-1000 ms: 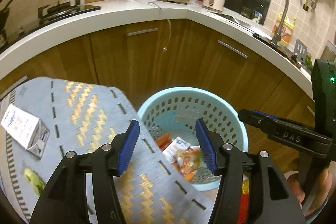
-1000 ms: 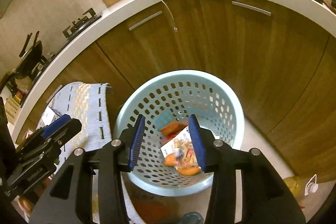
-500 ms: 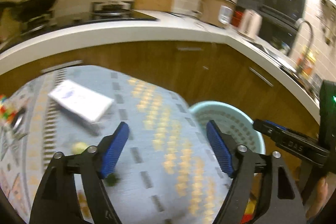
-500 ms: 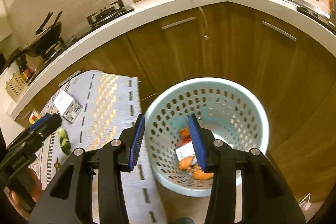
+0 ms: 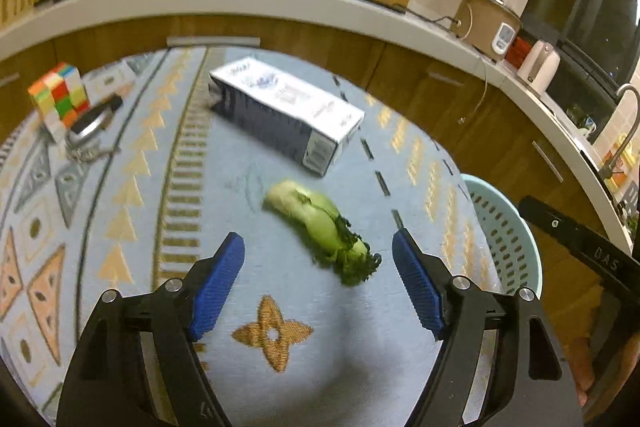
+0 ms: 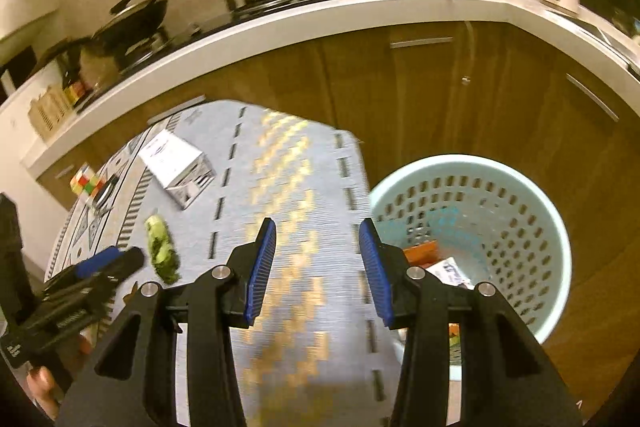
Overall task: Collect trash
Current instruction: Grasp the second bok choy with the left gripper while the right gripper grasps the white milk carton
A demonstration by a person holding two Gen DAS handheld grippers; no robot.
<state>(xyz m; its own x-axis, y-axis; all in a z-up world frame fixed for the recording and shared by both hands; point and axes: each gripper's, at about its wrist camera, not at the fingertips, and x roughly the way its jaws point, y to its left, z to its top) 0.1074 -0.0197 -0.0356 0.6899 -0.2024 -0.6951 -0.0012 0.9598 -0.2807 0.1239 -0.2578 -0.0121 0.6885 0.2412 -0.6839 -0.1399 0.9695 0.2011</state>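
A green leafy vegetable scrap (image 5: 320, 227) lies on the patterned table cloth (image 5: 132, 227), just ahead of my open, empty left gripper (image 5: 318, 267). A white and blue carton (image 5: 286, 117) lies on its side beyond it. The light blue perforated basket (image 6: 516, 227) stands on the floor at the table's right edge, with orange and white wrappers (image 6: 438, 263) inside. My right gripper (image 6: 316, 263) is open and empty above the table edge, left of the basket. The scrap (image 6: 160, 249) and carton (image 6: 176, 165) also show in the right wrist view.
A colourful puzzle cube (image 5: 60, 99) and a ring of keys (image 5: 90, 131) lie at the table's far left. Wooden cabinets (image 6: 440, 87) under a white counter (image 6: 320, 15) curve behind. The basket's rim (image 5: 516, 239) shows at the right of the left wrist view.
Both grippers have swung left, away from the basket and over the table. The left gripper has opened wider and now faces the vegetable scrap and carton.
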